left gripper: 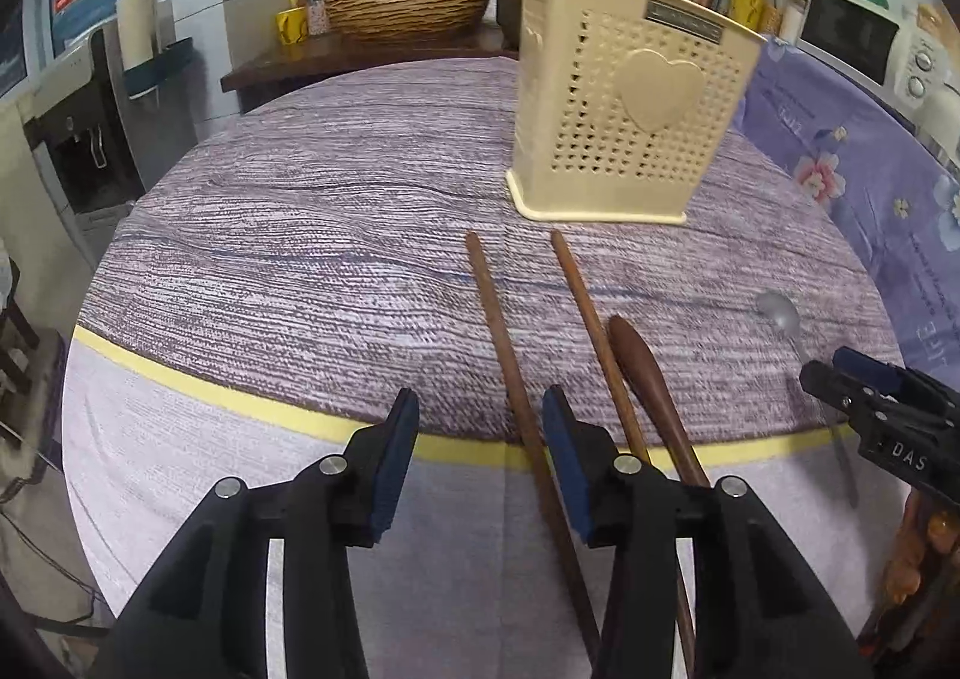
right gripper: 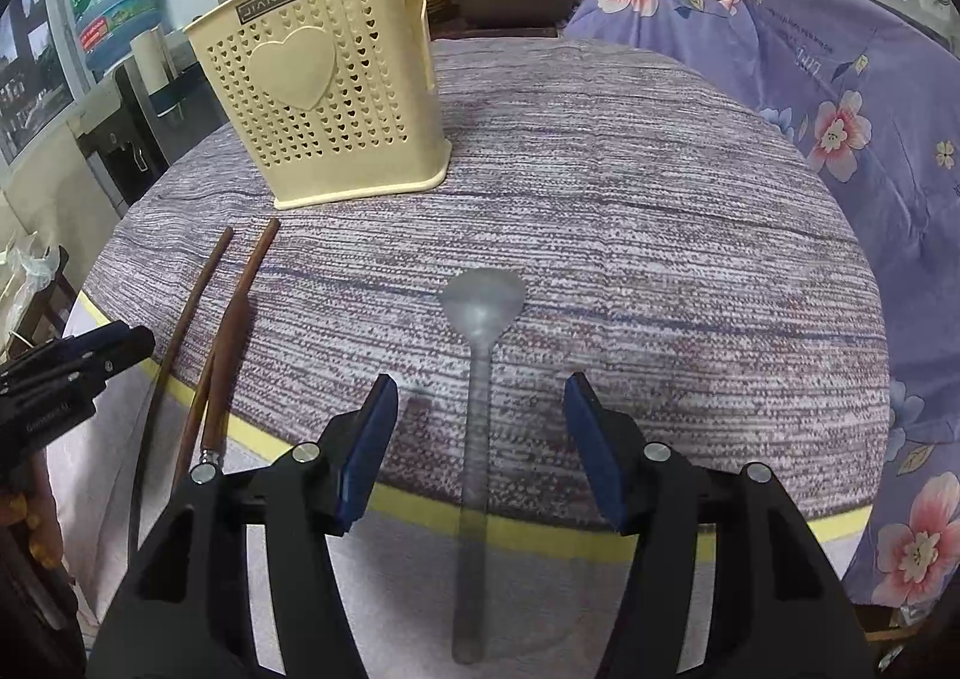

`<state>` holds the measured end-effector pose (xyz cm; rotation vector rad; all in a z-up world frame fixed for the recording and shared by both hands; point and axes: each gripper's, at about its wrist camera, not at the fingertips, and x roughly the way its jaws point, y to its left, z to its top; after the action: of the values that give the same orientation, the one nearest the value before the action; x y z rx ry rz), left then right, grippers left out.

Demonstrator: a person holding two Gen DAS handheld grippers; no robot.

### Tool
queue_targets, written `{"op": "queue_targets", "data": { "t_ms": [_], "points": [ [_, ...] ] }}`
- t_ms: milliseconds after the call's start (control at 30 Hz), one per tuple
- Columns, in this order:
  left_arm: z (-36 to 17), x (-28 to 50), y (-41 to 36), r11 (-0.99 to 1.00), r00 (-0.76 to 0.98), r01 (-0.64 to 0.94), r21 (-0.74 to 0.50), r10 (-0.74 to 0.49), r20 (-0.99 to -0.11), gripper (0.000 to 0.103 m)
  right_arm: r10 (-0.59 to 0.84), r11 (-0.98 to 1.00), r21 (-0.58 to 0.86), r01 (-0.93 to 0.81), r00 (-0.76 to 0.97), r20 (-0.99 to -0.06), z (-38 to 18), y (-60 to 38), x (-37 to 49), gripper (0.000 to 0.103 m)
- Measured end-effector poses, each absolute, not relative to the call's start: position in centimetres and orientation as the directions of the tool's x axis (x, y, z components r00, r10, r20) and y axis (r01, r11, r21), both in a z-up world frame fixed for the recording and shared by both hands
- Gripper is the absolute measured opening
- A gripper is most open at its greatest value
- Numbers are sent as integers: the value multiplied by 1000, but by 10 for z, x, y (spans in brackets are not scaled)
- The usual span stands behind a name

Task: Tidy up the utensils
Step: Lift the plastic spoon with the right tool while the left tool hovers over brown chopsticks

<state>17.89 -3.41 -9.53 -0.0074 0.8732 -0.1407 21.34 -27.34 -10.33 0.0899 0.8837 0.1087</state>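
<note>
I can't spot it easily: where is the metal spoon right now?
In the right wrist view the metal spoon lies flat on the tablecloth, between the right gripper's open jaws, bowl pointing away.

right gripper (right gripper: pixel 480 448): open, blue pads on both sides of the spoon, not touching it
spoon (right gripper: pixel 477 379): gray, flat on the table
basket (right gripper: pixel 318 78): cream, standing up
chopsticks (right gripper: pixel 231 313): brown, left of the spoon

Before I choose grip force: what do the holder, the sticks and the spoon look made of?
Holder: cream moulded plastic, matt, with punched heart holes and a raised heart. Two thin sticks: dull brown wood, probably; visible grain is unclear. Spoon: pale grey and smooth with a soft sheen, likely metal, though blur leaves plastic possible.
</note>
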Motion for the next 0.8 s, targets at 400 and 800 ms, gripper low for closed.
{"op": "queue_targets", "data": {
  "t_ms": [400,800],
  "points": [
    [-101,202,-40,992,626,119,-47,-112,-772,45,76,996,39,-74,605,-793,-107,-259,247,46],
    [-100,211,-40,992,621,116,-46,-108,-776,45,111,994,85,-72,608,-786,-103,-256,256,35]
  ]
}}
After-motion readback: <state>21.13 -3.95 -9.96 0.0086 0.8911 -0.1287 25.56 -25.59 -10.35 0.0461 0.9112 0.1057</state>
